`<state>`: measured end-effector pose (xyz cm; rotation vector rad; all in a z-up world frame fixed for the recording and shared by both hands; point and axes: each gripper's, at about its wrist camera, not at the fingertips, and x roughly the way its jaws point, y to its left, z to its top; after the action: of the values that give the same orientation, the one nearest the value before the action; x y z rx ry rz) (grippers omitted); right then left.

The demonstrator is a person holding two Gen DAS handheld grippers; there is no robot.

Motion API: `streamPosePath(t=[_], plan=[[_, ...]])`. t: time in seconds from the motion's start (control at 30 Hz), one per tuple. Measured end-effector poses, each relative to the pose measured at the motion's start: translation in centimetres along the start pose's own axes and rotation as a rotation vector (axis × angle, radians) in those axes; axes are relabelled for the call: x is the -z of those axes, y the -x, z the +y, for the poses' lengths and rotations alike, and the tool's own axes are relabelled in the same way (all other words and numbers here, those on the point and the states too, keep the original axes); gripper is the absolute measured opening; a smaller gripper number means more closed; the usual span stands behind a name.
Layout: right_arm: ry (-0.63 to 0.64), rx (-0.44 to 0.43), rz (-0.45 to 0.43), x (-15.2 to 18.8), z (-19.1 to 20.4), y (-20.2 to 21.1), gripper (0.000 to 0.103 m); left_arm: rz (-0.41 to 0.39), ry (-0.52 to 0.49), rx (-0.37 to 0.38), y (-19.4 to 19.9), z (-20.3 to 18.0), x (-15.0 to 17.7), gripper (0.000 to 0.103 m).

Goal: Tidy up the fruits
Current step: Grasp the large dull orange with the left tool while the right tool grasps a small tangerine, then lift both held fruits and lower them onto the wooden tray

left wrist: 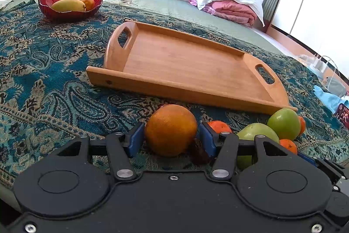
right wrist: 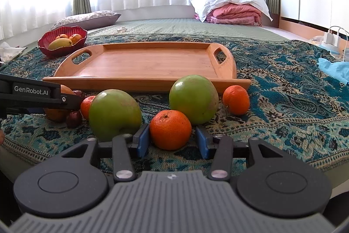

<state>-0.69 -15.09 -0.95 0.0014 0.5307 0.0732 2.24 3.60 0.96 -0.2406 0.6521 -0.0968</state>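
My left gripper (left wrist: 171, 138) is shut on a big orange (left wrist: 171, 129) that rests on the patterned blue cloth, its blue pads against both sides. A dark small fruit (left wrist: 198, 152) lies by the right pad. My right gripper (right wrist: 172, 139) is shut on a mandarin (right wrist: 170, 129), also on the cloth. Two green apples (right wrist: 113, 113) (right wrist: 194, 99) flank that mandarin, and another mandarin (right wrist: 236, 98) lies further right. Behind the fruit sits a wooden tray (right wrist: 141, 62) with nothing in it. The left gripper's arm (right wrist: 43, 97) reaches in from the left of the right wrist view.
A red bowl (left wrist: 69, 12) holding mangoes stands at the far left behind the tray. Pillows and folded pink bedding (right wrist: 235, 12) lie at the back by the curtains. A blue cloth (right wrist: 333, 69) and chargers are at the right edge.
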Motion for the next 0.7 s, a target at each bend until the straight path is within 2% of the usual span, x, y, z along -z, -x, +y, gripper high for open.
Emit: streamPosePath(t=[0.1, 0.27, 0.43, 0.7], plan=[[-0.002, 0.004, -0.002, 0.1, 0.1, 0.0, 0.053, -0.005, 0.0, -0.007, 0.2, 0.0, 0.1, 0.047], [-0.002, 0.008, 0.0, 0.1, 0.3, 0.1, 0.053, -0.01, 0.02, -0.001, 0.4, 0.1, 0.0, 0.046], [-0.006, 0.011, -0.002, 0.0, 0.3, 0.2, 0.045, -0.029, 0.002, -0.023, 0.9, -0.2, 0.0, 0.046], [-0.068, 0.021, -0.076, -0.2, -0.3, 1.7, 0.043, -0.096, -0.047, -0.067, 2.5, -0.4, -0.8, 0.046]])
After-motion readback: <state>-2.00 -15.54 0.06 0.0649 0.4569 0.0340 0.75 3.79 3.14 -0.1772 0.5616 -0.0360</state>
